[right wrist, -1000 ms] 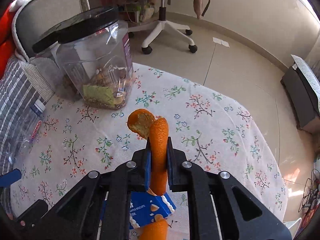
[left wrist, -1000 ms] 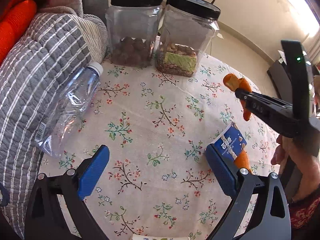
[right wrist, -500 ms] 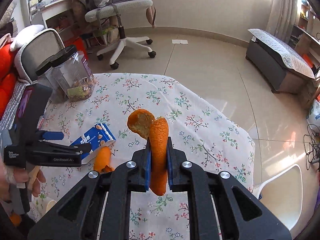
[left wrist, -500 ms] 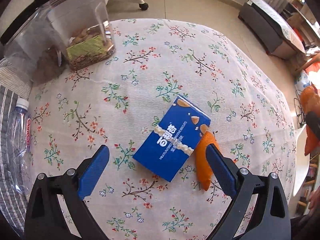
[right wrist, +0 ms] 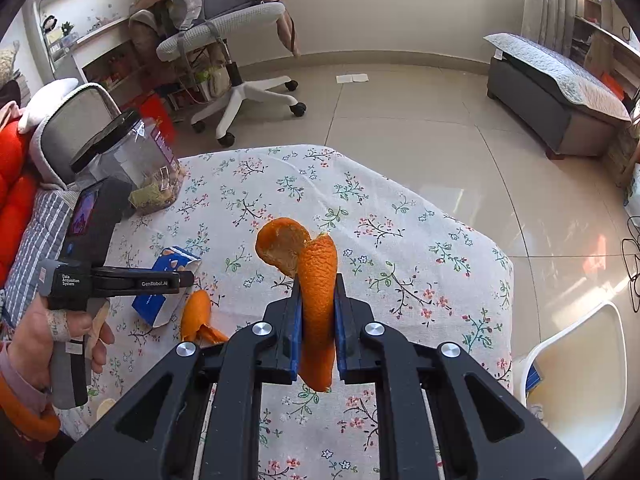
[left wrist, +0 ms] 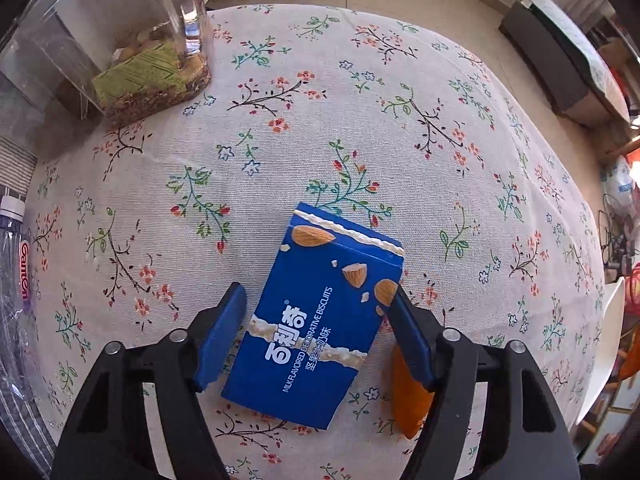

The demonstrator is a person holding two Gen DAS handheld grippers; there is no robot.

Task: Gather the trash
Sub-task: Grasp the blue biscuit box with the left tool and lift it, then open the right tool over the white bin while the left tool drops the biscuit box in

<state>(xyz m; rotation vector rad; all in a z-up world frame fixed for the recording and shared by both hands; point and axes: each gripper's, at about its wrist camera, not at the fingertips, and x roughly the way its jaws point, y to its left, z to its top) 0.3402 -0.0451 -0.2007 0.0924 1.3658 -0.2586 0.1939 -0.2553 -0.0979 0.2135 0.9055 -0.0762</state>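
Left claw (left wrist: 316,338) closing astride the blue cardboard biscuit box (left wrist: 316,320) on the floral-clothed surface (left wrist: 360,120) — pads apparently not yet pressing; right claw (right wrist: 316,330) clenched on curled orange peel (right wrist: 316,280), held clear for disposal.

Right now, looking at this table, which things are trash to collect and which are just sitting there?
Trash to collect:
- blue biscuit box, between the closing left tongs
- orange peel, held in the right tongs
- second orange peel on the tablecloth, beside the box

Just sitting there:
- clear snack jar
- plastic water bottle, possibly trash too
- office chair
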